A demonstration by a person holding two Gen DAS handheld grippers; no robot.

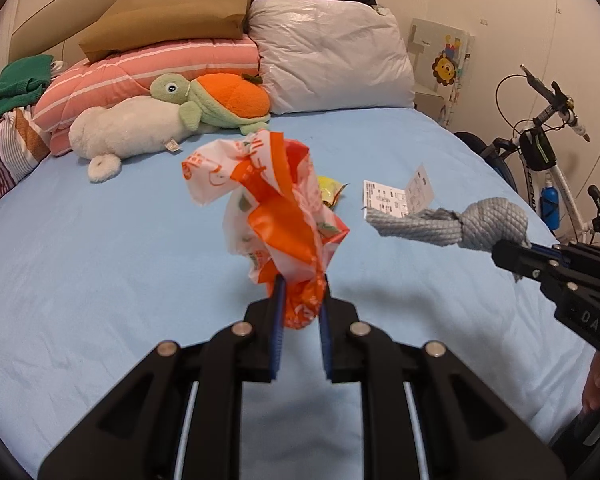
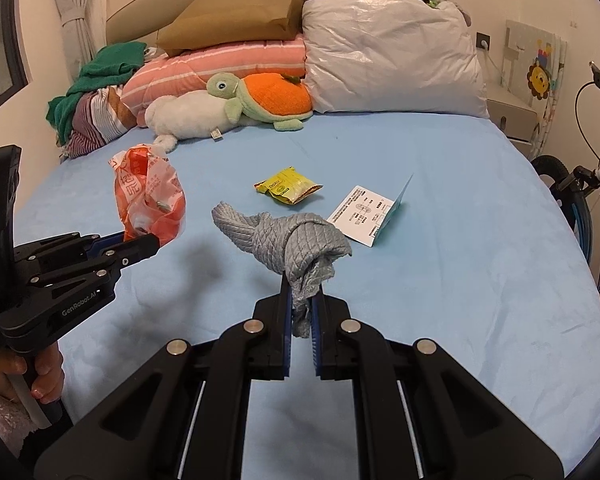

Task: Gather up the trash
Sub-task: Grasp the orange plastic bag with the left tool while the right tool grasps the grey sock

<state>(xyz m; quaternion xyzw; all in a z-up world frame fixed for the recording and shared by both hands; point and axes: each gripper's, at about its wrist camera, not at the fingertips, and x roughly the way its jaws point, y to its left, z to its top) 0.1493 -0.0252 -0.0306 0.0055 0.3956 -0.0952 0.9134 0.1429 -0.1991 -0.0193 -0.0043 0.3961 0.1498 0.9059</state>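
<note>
My left gripper [image 1: 302, 288] is shut on a crumpled orange and white plastic bag [image 1: 276, 204] and holds it above the blue bed sheet [image 1: 100, 260]. It also shows in the right wrist view [image 2: 150, 196], at the left. My right gripper [image 2: 302, 294] is shut on a knotted grey cloth [image 2: 288, 236] and holds it above the bed. In the left wrist view the grey cloth [image 1: 460, 226] sits at the right. A yellow snack wrapper [image 2: 288, 186] and a folded white leaflet [image 2: 366, 214] lie on the sheet beyond the cloth.
At the head of the bed lie a turtle plush [image 2: 268, 100], a white plush [image 2: 184, 118], a pink striped quilt [image 2: 220, 64], a brown paper bag [image 2: 240, 12], a white pillow [image 2: 392, 52] and clothes [image 2: 96, 92]. A bicycle [image 1: 552, 168] stands at the right.
</note>
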